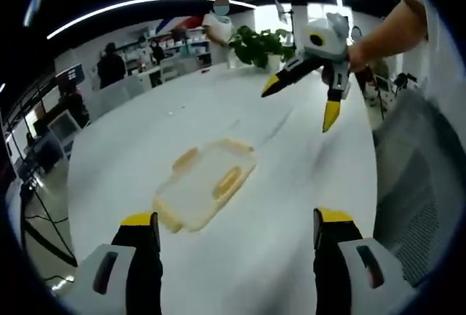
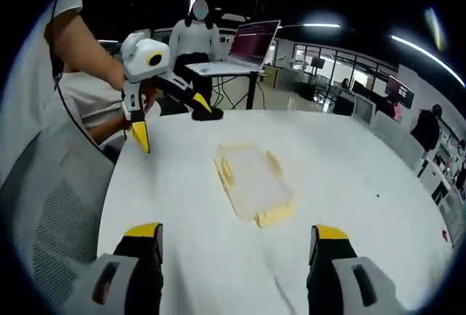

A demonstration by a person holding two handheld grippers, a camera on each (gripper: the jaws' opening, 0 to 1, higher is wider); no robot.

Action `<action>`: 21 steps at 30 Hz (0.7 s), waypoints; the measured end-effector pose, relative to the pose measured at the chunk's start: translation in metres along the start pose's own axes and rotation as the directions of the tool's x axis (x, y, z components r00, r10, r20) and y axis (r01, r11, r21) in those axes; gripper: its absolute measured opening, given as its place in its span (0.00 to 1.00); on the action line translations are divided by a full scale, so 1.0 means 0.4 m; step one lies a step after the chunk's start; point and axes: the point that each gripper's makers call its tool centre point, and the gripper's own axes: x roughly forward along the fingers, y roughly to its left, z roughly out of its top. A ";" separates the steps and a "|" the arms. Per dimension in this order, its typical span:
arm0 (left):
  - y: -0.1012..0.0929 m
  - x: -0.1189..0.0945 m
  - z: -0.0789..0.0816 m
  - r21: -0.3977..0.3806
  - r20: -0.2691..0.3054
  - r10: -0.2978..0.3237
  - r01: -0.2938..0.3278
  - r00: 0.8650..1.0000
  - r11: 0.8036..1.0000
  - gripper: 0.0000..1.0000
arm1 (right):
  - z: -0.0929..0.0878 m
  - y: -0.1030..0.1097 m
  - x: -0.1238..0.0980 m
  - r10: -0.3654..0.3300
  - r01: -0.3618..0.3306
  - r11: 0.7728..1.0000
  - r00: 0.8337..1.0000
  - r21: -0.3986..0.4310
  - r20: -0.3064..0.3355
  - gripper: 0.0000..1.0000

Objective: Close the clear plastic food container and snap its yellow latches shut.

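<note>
White and wide, a table (image 1: 291, 184) fills the middle of both views in an open office, with ceiling light strips above, shelves and seated people at the edges, and a potted plant (image 1: 258, 44) at the upper centre of the left gripper view. A laptop (image 2: 251, 44) stands open on a stand at the top centre of the right gripper view.

The clear plastic food container (image 1: 204, 184) lies flat on the table, centre-left in the left gripper view and at the centre of the right gripper view (image 2: 251, 180). Its lid appears to sit on top. The yellow latches (image 1: 227, 182) seem to stick outward along its sides, so they look unsnapped, though blur leaves this uncertain.

The left gripper (image 1: 237, 231) rises from the bottom of its own view with yellow-tipped jaws spread wide, nothing between them. It also appears at the upper left of the right gripper view, held in a hand. The right gripper (image 2: 237, 238) is likewise spread wide and empty, and hangs at the upper right of the left gripper view. Both are held well apart from the container on opposite sides, probably ready to come in on the latches from either side.

No brand, label or readable writing can be made out.
</note>
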 end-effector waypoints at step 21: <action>0.065 0.028 -0.030 0.072 -0.065 -0.055 0.060 0.996 0.996 0.84 | 0.011 -0.048 0.070 0.063 -0.068 0.995 0.996 -0.078 -0.063 0.80</action>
